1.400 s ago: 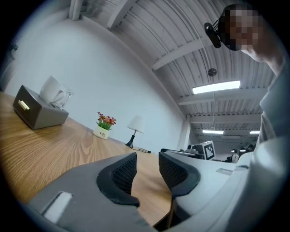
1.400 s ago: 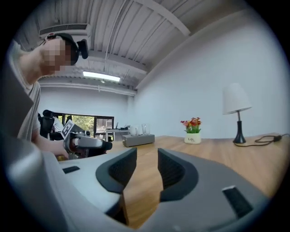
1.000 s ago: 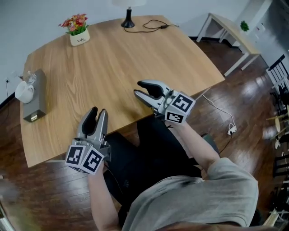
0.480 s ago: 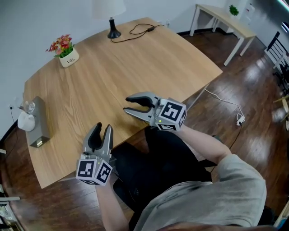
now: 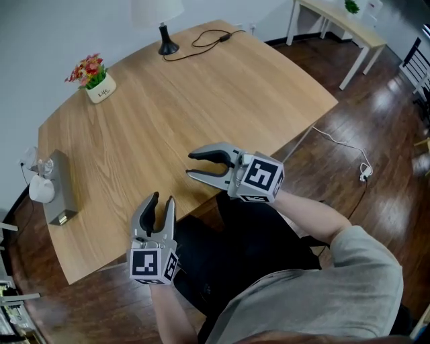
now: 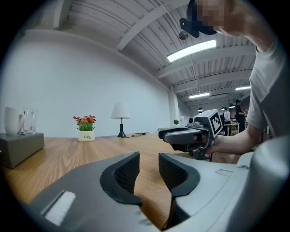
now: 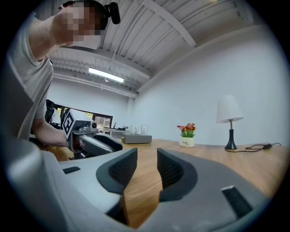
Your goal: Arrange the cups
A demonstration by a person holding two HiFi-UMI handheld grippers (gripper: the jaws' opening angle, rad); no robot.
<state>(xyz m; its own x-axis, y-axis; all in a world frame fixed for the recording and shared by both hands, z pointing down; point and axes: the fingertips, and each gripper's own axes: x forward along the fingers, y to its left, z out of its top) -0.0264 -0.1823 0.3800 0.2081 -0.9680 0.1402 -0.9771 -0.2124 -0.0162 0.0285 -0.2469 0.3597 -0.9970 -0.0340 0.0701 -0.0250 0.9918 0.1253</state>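
- Cups, head view: a white ceramic mug [image 5: 40,189] and a clear glass tumbler [image 5: 46,165] stand close together on a grey rectangular box [image 5: 60,198]. The box sits at the far-left edge of the light wooden table [image 5: 201,94], well apart from both tools.
- Head view, tools: the left gripper [image 5: 162,199] is at the near table edge and points away from the person. The right gripper [image 5: 191,166] is beside it, over the same edge, and points left. Both tongs are narrowly parted and empty.
- Head view, far side of the table: a small white pot of red and yellow flowers [image 5: 94,82], a white-shaded lamp [image 5: 160,17] and a black cable [image 5: 209,39].
- Left gripper view: its jaws stand a narrow gap apart with only bare wood between them. The mug and glassware on the box are at far left, with the flowers and lamp beyond. The right gripper, held in a hand [image 6: 226,142], is at right.
- Right gripper view: its jaws stand narrowly apart with wood grain between them and nothing gripped. The cups look small on the box beyond the left gripper, and I cannot count the glasses.
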